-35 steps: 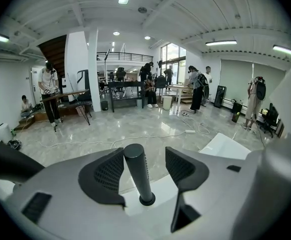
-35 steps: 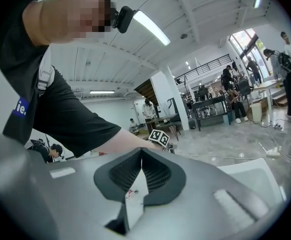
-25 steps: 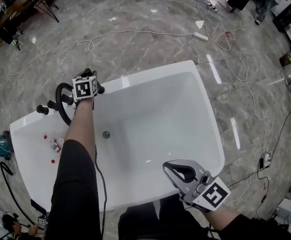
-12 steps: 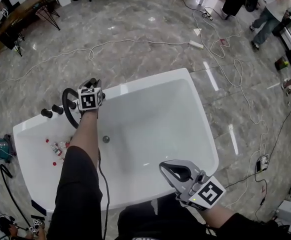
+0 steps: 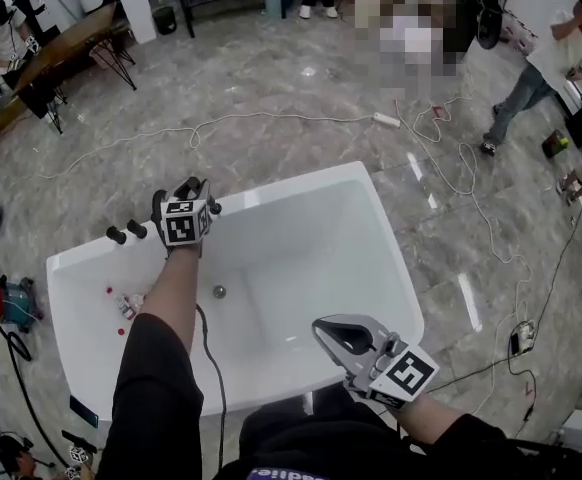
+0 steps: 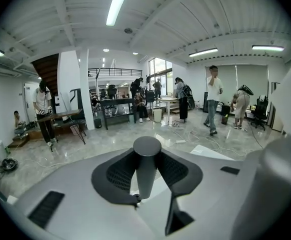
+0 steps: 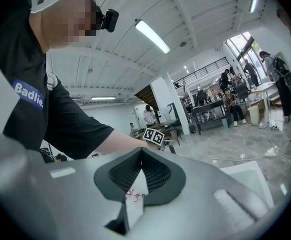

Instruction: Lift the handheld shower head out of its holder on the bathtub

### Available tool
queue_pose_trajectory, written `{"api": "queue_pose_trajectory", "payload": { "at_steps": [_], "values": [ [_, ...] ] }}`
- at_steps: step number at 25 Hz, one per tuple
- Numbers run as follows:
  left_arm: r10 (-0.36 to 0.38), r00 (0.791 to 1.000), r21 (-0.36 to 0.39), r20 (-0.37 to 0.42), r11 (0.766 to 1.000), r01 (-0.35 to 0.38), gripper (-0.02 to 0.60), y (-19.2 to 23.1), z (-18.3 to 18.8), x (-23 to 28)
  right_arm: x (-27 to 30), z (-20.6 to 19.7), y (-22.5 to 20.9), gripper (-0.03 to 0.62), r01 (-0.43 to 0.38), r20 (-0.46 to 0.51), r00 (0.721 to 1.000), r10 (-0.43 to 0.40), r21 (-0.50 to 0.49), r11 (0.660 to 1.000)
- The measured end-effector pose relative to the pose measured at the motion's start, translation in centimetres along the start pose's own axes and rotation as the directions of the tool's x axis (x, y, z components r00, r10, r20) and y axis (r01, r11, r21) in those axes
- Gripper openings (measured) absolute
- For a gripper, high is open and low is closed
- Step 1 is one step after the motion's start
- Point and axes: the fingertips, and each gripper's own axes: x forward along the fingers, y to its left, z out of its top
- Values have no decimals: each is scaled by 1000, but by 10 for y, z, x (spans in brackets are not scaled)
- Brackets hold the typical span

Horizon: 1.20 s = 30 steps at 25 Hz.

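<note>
The shower head, a dark grey cylinder with a flat round top, stands upright, clamped in the left tongs above the white bathtub's far left rim.

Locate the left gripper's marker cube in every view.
Head view: marker cube, left of centre, over the bathtub's far left rim.
Left gripper view: not in it.
Right gripper view: centre, at the end of the person's forearm.
Shared landmark: the white bathtub, lower right in both gripper views.
</note>
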Motion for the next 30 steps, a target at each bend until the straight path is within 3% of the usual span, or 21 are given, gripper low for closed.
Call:
{"api": "queue_pose_trajectory", "payload": {
  "at_steps": [11,21,30],
  "values": [
    [-105,989,31,100,994,102,138,-77,38,-143,-66,37,44,2,-13,42,999,16,-52,999],
    [-136,975,42,176,990,131,138,-129,39,-263,-99,36,87,2,-83,57,995,85,-44,996],
    [-149,964,86,220,987,133,138,-166,35,-354,-105,49,96,2,-112,70,991,116,-60,992]
  ]
}}
